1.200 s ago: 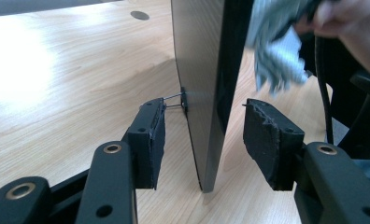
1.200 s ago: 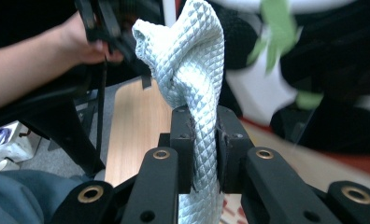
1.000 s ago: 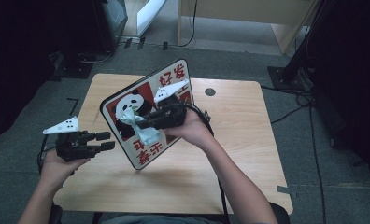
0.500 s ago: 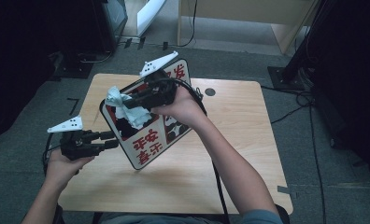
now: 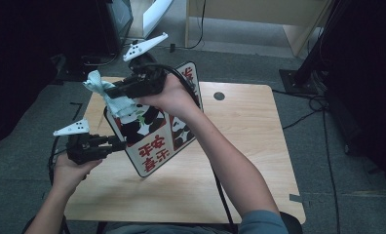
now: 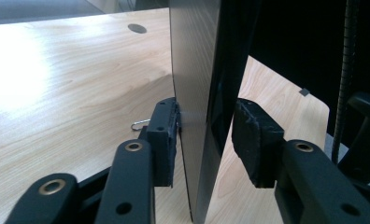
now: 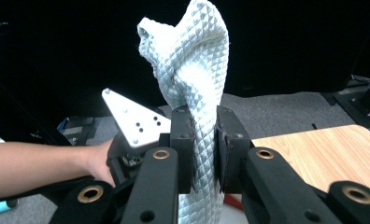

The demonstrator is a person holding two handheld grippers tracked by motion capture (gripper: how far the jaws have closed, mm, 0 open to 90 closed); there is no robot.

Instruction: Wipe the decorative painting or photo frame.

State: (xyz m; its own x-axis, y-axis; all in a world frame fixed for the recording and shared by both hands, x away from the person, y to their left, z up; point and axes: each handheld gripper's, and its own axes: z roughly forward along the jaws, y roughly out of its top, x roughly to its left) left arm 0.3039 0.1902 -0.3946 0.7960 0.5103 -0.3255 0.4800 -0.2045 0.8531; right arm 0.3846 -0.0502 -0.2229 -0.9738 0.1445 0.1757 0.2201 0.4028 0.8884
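Note:
A sign board (image 5: 157, 141) with panda pictures and red characters stands tilted on the wooden table (image 5: 249, 146). My left gripper (image 5: 119, 142) straddles its lower left edge. In the left gripper view the board (image 6: 192, 70) runs between the jaws of the left gripper (image 6: 204, 135); one pad (image 6: 167, 135) touches it and the other stands a little off. These jaws have just been closing. My right gripper (image 5: 110, 92) hovers above the board's top left corner, shut on a pale blue cloth (image 5: 101, 87). The quilted cloth (image 7: 192, 60) rises twisted out of the right gripper (image 7: 204, 149).
A round cable hole (image 5: 219, 96) sits at the table's back. A small metal clip (image 6: 138, 124) lies on the wood near the board. Dark equipment and cables surround the table on the grey floor. The left gripper's grey plate (image 7: 134, 119) and its hand appear below the cloth.
The right gripper has lifted the cloth off the board's face, up and to the left. The left gripper's jaws have narrowed around the board's edge.

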